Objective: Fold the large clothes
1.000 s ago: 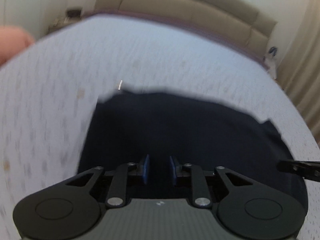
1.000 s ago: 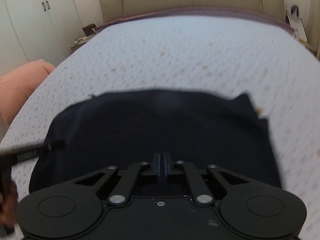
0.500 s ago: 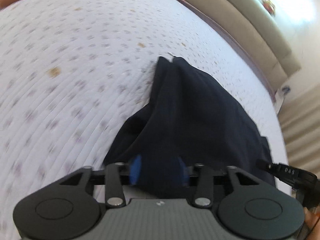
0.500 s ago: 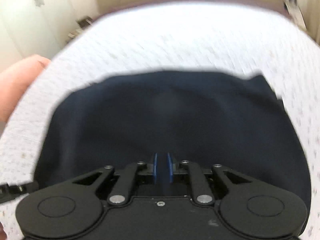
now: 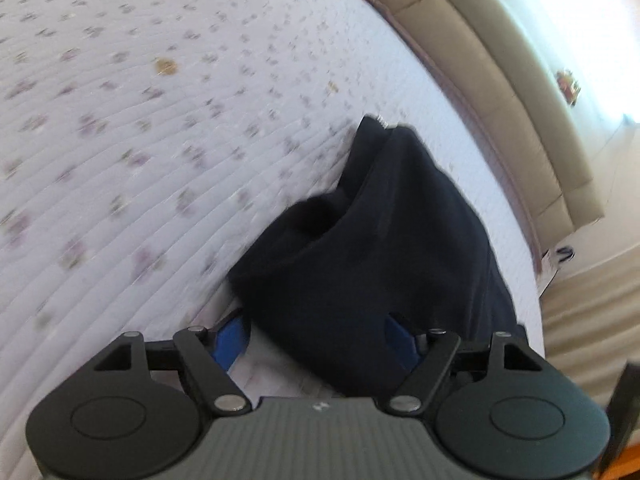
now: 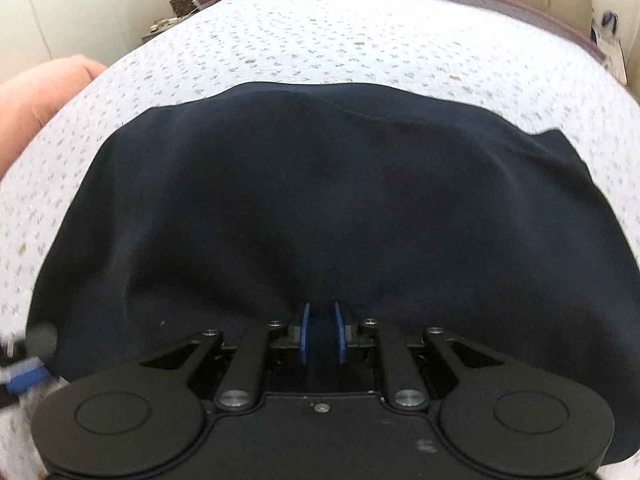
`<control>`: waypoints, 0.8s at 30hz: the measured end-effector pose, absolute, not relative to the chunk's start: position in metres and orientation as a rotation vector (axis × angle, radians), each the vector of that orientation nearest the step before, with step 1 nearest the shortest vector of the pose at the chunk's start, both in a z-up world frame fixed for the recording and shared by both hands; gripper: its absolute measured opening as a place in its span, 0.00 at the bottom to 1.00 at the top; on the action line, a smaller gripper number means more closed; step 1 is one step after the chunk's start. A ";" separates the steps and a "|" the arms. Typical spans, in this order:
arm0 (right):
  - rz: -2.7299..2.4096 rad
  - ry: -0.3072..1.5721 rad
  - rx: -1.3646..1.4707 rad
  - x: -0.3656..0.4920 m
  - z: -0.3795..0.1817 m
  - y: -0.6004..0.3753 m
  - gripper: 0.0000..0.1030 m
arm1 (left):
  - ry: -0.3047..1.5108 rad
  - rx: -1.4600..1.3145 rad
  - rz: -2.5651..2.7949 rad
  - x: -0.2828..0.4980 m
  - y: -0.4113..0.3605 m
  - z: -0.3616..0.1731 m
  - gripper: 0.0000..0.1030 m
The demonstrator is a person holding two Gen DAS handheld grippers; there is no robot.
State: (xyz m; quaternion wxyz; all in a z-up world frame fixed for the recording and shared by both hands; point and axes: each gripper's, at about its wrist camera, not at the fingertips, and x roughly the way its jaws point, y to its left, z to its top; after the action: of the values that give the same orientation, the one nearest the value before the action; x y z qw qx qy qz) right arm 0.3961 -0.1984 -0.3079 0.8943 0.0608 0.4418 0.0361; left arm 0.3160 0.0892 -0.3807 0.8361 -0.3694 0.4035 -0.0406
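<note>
Your left claw [image 5: 318,334] has just been opening: a second ago its blue pads sat close together over the dark cloth, and now they stand wide, one on each side of the near corner of the navy garment [image 5: 384,248], not pressing it. Your right claw [image 6: 320,334] has parted only a little and stands narrow, with a strip of the same cloth between its pads; whether they pinch it you cannot tell from here. I read this as the release after a fold, so the left side is laid down and the right side should follow. The garment lies on the quilted bed [image 5: 120,152], toward its near edge, as a broad dark slab with a rumpled, puffed left end.
</note>
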 end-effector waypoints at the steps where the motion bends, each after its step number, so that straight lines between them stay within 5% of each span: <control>1: 0.074 0.916 0.132 0.396 -0.307 -0.197 0.15 | 0.841 -0.784 -0.094 0.322 0.087 -0.381 0.83; 3: 0.075 0.918 0.177 0.395 -0.308 -0.204 0.15 | 0.814 -0.785 -0.101 0.332 0.084 -0.382 0.90; 7: 0.074 0.925 0.223 0.385 -0.305 -0.216 0.15 | 0.784 -0.777 -0.075 0.339 0.076 -0.378 0.88; 11: 0.066 0.896 0.270 0.383 -0.293 -0.223 0.16 | 0.792 -0.819 -0.032 0.327 0.081 -0.376 0.68; 14: 0.060 0.907 0.271 0.378 -0.295 -0.225 0.15 | 0.800 -0.872 0.001 0.313 0.088 -0.378 0.62; 21: 0.007 0.866 0.201 0.376 -0.287 -0.211 0.17 | 0.733 -0.921 -0.015 0.345 0.085 -0.383 0.70; 22: -0.017 0.850 0.166 0.373 -0.282 -0.208 0.17 | 0.732 -0.918 -0.016 0.351 0.083 -0.383 0.68; 24: -0.038 0.814 0.126 0.368 -0.273 -0.204 0.17 | 0.757 -0.874 -0.014 0.356 0.081 -0.382 0.41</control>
State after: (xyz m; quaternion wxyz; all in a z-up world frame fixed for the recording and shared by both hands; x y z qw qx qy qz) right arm 0.3675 -0.2035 -0.2734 0.9162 0.0615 0.3956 -0.0184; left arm 0.3564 0.0813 -0.3824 0.8373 -0.4132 0.3579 -0.0067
